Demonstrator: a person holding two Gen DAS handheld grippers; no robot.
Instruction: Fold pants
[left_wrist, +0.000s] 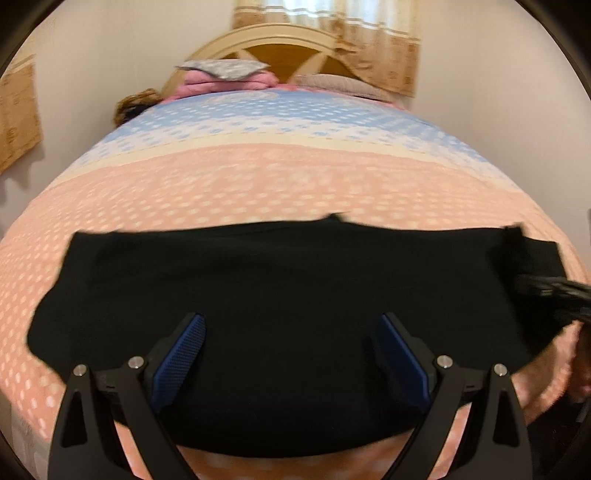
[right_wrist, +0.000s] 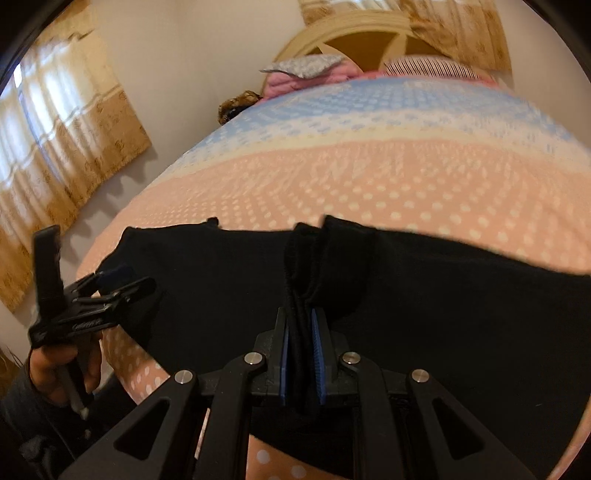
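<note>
In the left wrist view, the black pants (left_wrist: 280, 314) lie spread as a wide band across the lower half of the frame, on a bed (left_wrist: 258, 177) covered in pink, cream and blue dotted cloth. The left gripper (left_wrist: 291, 345) rises from the bottom edge with its two blue-padded fingers (left_wrist: 194, 341) standing far apart; the pants fill the gap between them and lie beneath them, but neither pad presses on the cloth. At the right edge of the frame, the right gripper (left_wrist: 554, 291) reaches in as a dark, blurred shape over the pants' right end. A headboard (left_wrist: 273, 44) and curtains (left_wrist: 369, 40) sit at the top of the frame.

In the right wrist view, the pants (right_wrist: 443, 314) again run across the middle and lower frame on the bed (right_wrist: 369, 177). The right gripper (right_wrist: 301, 332) sits at bottom centre, its blue pads (right_wrist: 318, 354) drawn nearly together and clamped on a bunched vertical fold of the black cloth, which stands up between them toward the pants' upper edge. At lower left, the left gripper (right_wrist: 118, 280) is held by a hand (right_wrist: 62, 369) at the pants' left end, its jaws visibly parted.
</note>
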